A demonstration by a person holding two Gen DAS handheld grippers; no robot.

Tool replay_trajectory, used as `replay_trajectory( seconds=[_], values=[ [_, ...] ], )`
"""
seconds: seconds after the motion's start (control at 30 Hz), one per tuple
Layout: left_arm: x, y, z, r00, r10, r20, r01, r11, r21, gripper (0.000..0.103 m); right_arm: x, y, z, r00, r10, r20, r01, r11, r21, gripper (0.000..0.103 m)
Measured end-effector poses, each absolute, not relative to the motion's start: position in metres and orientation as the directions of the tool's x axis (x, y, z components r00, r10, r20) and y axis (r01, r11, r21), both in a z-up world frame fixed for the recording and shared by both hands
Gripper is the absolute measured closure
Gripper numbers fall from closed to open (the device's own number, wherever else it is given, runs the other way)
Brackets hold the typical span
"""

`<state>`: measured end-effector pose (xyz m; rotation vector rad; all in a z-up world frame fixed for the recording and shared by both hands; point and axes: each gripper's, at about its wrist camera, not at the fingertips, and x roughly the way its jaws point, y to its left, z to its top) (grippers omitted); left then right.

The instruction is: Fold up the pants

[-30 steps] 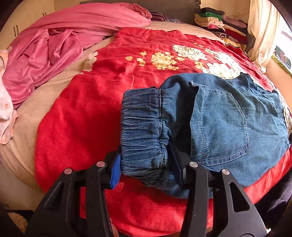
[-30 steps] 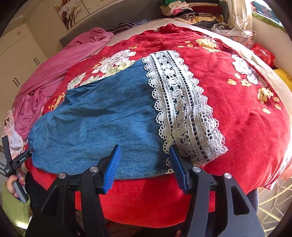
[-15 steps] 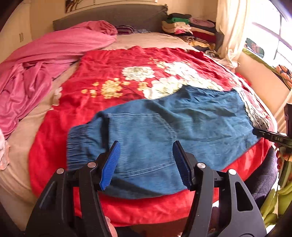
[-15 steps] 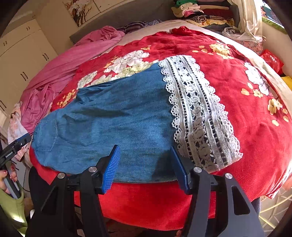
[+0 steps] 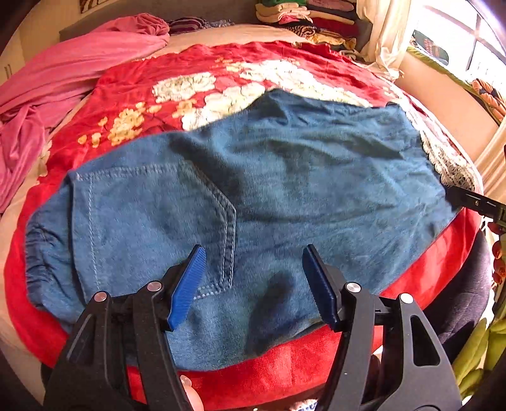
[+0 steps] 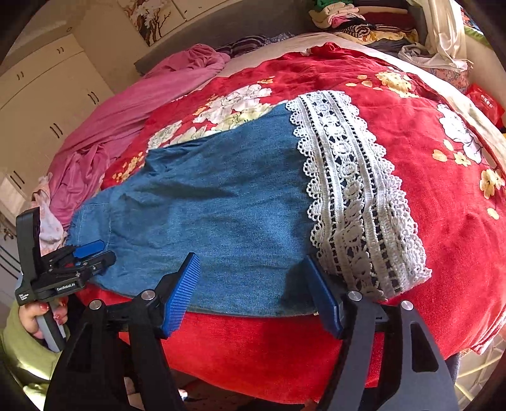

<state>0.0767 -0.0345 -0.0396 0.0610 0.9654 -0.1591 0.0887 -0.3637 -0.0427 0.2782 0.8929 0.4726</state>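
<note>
Blue denim pants (image 5: 316, 189) lie flat along the front of the bed, with the elastic waistband (image 5: 41, 253) at the left, a back pocket (image 5: 151, 221) beside it and a white lace hem (image 6: 357, 189) at the right. My left gripper (image 5: 253, 249) hovers over the seat near the pocket. Its jaws are opening and the pads touch no cloth. My right gripper (image 6: 253, 257) is over the front edge of the pants (image 6: 221, 205) just left of the lace, its jaws also opening with nothing pinched. A hand holds the left gripper (image 6: 104, 249) at the waist end.
A red floral blanket (image 5: 126, 95) covers the bed. A crumpled pink sheet (image 5: 63, 63) lies along the left side. Folded clothes (image 5: 303, 15) are stacked at the head, with a curtain (image 5: 385, 31) to their right. A white wardrobe (image 6: 47, 104) stands at the left.
My left gripper has let go of the waistband and moved right along the pants, which now lie flat. Both grippers' jaws stand wider. The right gripper has hardly moved.
</note>
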Motion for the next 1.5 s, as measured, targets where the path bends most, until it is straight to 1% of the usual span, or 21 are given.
replay_trajectory(
  seconds=[0.1,0.23,0.3,0.4,0.47,0.53,0.73,0.87,0.97,1.0,1.03,1.07,1.1,1.13,1.27,1.33,1.4,1.5],
  values=[
    [0.088,-0.036,-0.016,0.601,-0.107,-0.792,0.182,0.983,0.005,0.041,0.098,-0.374,-0.025,0.574,0.503,-0.646,-0.289,0.863,0.415,0.036],
    [0.121,-0.039,0.002,0.632,-0.109,-0.767,0.192,0.981,0.019,0.041,0.123,-0.395,-0.003,0.622,0.475,-0.623,-0.26,0.875,0.408,0.035],
    [0.138,-0.045,0.007,0.634,-0.118,-0.764,0.217,0.976,0.029,0.039,0.138,-0.406,0.007,0.635,0.476,-0.609,-0.259,0.873,0.412,0.034],
    [0.164,-0.056,0.007,0.621,-0.148,-0.77,0.276,0.96,0.038,0.037,0.163,-0.42,0.014,0.637,0.467,-0.613,-0.248,0.877,0.411,0.033],
    [0.178,-0.062,0.003,0.606,-0.149,-0.781,0.305,0.951,0.056,0.036,0.178,-0.428,0.01,0.628,0.44,-0.642,-0.212,0.891,0.402,0.032],
    [0.191,-0.065,-0.002,0.594,-0.147,-0.791,0.325,0.943,0.068,0.036,0.193,-0.432,0.006,0.61,0.454,-0.65,-0.212,0.883,0.418,0.032],
    [0.226,-0.065,-0.023,0.51,-0.21,-0.834,0.364,0.931,-0.012,0.034,0.226,-0.433,-0.011,0.555,0.489,-0.673,-0.198,0.863,0.464,0.032],
    [0.24,-0.067,-0.036,0.473,-0.217,-0.854,0.377,0.926,-0.027,0.034,0.245,-0.433,-0.024,0.524,0.511,-0.681,-0.176,0.848,0.501,0.032],
    [0.246,-0.069,-0.044,0.436,-0.261,-0.861,0.403,0.912,-0.072,0.034,0.255,-0.431,-0.031,0.498,0.535,-0.682,-0.169,0.832,0.529,0.032],
    [0.247,-0.071,-0.047,0.425,-0.265,-0.866,0.412,0.908,-0.076,0.035,0.257,-0.429,-0.034,0.492,0.534,-0.688,-0.169,0.834,0.526,0.032],
    [0.247,-0.074,-0.048,0.421,-0.267,-0.867,0.421,0.904,-0.074,0.048,0.258,-0.428,-0.036,0.488,0.533,-0.692,-0.17,0.835,0.524,0.033],
    [0.247,-0.075,-0.049,0.412,-0.281,-0.867,0.431,0.898,-0.086,0.058,0.259,-0.426,-0.038,0.483,0.535,-0.694,-0.17,0.834,0.524,0.033],
    [0.247,-0.077,-0.048,0.412,-0.289,-0.864,0.434,0.896,-0.093,0.077,0.259,-0.424,-0.04,0.477,0.54,-0.693,-0.175,0.831,0.527,0.033],
    [0.248,-0.077,-0.047,0.415,-0.291,-0.862,0.433,0.896,-0.094,0.092,0.259,-0.422,-0.041,0.473,0.542,-0.695,-0.179,0.831,0.526,0.034],
    [0.255,-0.063,-0.038,0.45,-0.319,-0.834,0.366,0.918,-0.153,0.096,0.256,-0.416,-0.044,0.462,0.535,-0.707,-0.201,0.84,0.505,0.044],
    [0.261,-0.052,-0.04,0.457,-0.33,-0.826,0.304,0.931,-0.203,0.096,0.256,-0.415,-0.046,0.46,0.531,-0.712,-0.2,0.843,0.499,0.045],
    [0.264,-0.048,-0.047,0.465,-0.309,-0.83,0.26,0.943,-0.206,0.096,0.256,-0.414,-0.049,0.455,0.523,-0.721,-0.2,0.849,0.49,0.045],
    [0.261,-0.048,-0.051,0.462,-0.314,-0.829,0.258,0.942,-0.213,0.094,0.256,-0.413,-0.049,0.449,0.518,-0.728,-0.206,0.853,0.48,0.045]
  ],
)
